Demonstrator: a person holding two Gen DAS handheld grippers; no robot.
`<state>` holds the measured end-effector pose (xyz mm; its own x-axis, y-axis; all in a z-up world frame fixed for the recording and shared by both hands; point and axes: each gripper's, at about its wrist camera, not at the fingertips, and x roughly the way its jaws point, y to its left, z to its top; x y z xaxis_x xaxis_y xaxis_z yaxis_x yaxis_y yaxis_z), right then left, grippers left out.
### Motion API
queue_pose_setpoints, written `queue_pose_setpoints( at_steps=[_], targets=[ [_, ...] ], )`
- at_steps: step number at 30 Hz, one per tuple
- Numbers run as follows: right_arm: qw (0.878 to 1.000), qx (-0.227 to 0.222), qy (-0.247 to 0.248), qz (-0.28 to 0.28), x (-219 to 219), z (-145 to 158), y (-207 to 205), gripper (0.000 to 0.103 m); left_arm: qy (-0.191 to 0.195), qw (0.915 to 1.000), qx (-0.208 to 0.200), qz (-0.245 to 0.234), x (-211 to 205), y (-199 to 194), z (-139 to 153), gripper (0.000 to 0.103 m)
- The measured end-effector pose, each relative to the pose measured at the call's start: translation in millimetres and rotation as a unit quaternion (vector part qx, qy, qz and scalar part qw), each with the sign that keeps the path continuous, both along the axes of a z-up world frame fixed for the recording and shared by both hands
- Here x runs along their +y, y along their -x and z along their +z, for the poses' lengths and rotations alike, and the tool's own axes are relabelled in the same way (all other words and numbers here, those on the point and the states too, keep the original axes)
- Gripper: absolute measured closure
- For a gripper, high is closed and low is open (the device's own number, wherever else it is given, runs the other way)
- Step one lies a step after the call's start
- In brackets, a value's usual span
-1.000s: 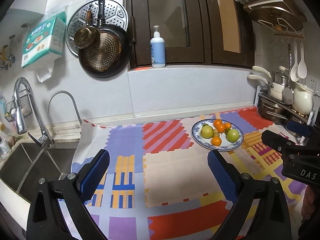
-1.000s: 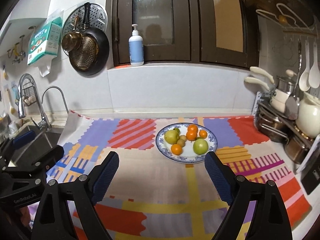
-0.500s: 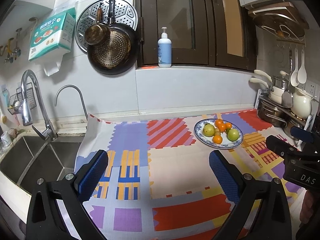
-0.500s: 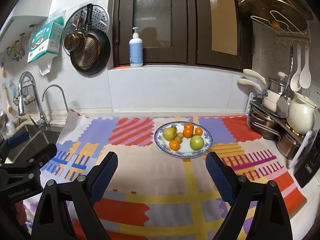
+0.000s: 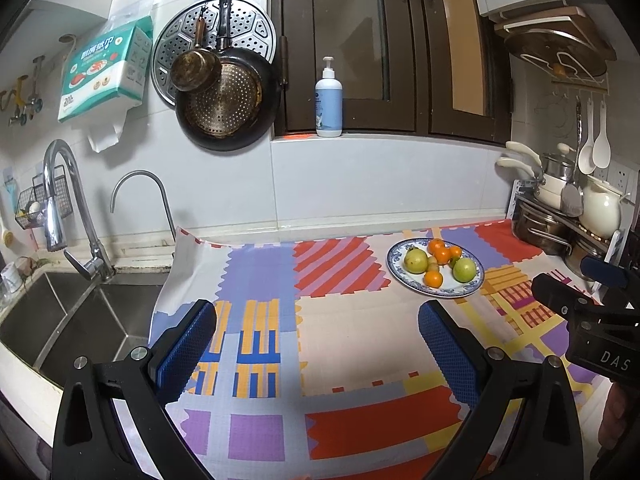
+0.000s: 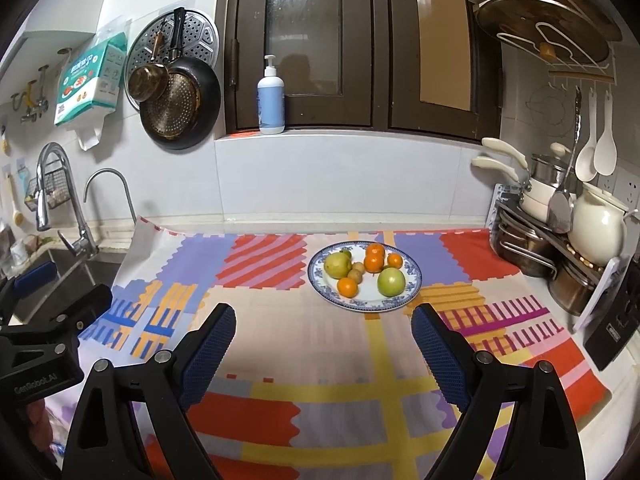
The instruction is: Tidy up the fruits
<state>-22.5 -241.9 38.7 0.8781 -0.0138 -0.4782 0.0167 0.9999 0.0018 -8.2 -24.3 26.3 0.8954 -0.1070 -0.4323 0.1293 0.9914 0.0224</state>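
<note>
A blue-patterned white plate [image 6: 412, 285] stands on a colourful patchwork mat at the back of the counter. It holds a yellow-green pear [image 6: 337, 264], a green apple [image 6: 391, 281], several oranges [image 6: 347, 286] and small brown fruits. The plate also shows in the left wrist view [image 5: 474, 282], far right. My right gripper [image 6: 323, 334] is open and empty, near side of the plate. My left gripper [image 5: 318, 330] is open and empty over the mat's middle left, well apart from the plate.
A steel sink [image 5: 60, 316] with two taps lies left of the mat. A rack of pots [image 6: 532, 248] and a white jug [image 6: 598, 228] stand at the right. Pans hang on the wall [image 6: 176, 96]. A soap bottle [image 6: 271, 98] stands on the sill.
Both grippers have drawn back and risen a little, so the plate looks smaller and farther. Jaws stay open. The fruit has not moved.
</note>
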Motion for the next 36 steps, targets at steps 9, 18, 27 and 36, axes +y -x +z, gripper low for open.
queue_pose_setpoints(
  at_steps=[9,18,27,36],
  targets=[
    [1.0,-0.001,-0.001,0.0,0.0,0.2,1.1,0.013,0.0,1.0,-0.001,0.0,1.6,1.2,0.6,0.0],
    [1.0,-0.001,0.0,-0.001,0.1,0.1,1.3,0.013,0.0,1.0,-0.003,0.0,2.6,0.7,0.9,0.0],
    [1.0,0.001,-0.001,0.0,0.3,0.5,1.1,0.013,0.0,1.0,-0.001,-0.001,2.7,0.4,0.8,0.0],
    [1.0,0.002,0.001,0.002,0.1,0.6,-1.1,0.013,0.0,1.0,0.003,-0.001,5.0,-5.3,0.3,0.0]
  ],
)
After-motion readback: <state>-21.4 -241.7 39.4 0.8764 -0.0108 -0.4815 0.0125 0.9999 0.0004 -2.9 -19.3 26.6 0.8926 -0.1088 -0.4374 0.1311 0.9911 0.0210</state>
